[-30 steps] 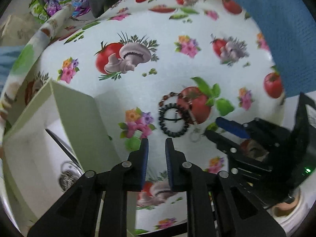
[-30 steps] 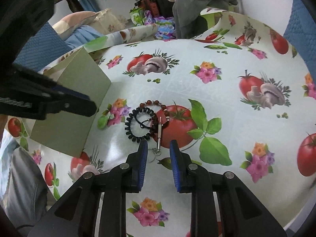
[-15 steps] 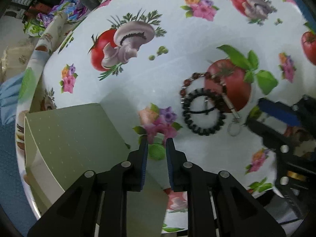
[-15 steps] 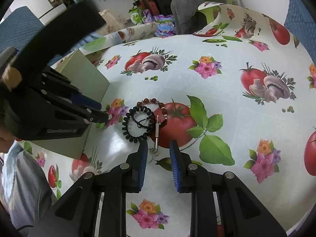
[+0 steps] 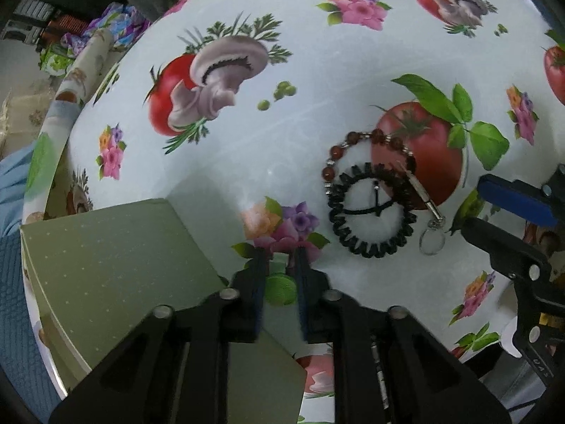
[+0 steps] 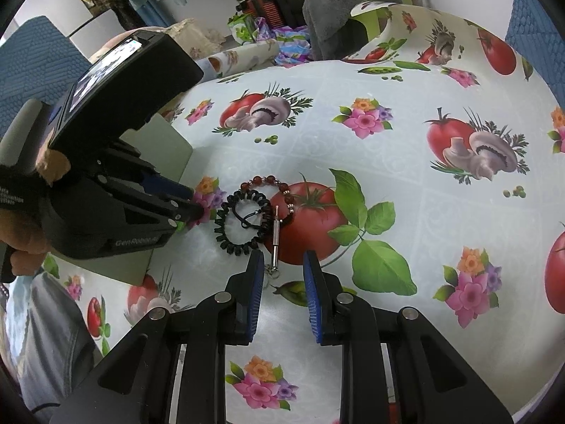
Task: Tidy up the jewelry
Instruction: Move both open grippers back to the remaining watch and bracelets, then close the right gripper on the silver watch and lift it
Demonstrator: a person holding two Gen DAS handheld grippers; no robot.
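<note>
A black coiled bracelet lies on the patterned tablecloth, overlapping a red-brown bead bracelet. A thin silver pendant with a ring lies across them. A green box stands to the left. My left gripper hovers beside the box, left of the bracelets, slightly open and empty. My right gripper is open and empty, just short of the pendant's ring.
The table has a tomato, mushroom and flower print. Clothes and bags are piled beyond its far edge. A blue chair back stands at the left and another blue cushion at the far right.
My left gripper swung from over the open box to its outside and closer to the bracelets. My right gripper stayed nearly still by the pendant ring.
</note>
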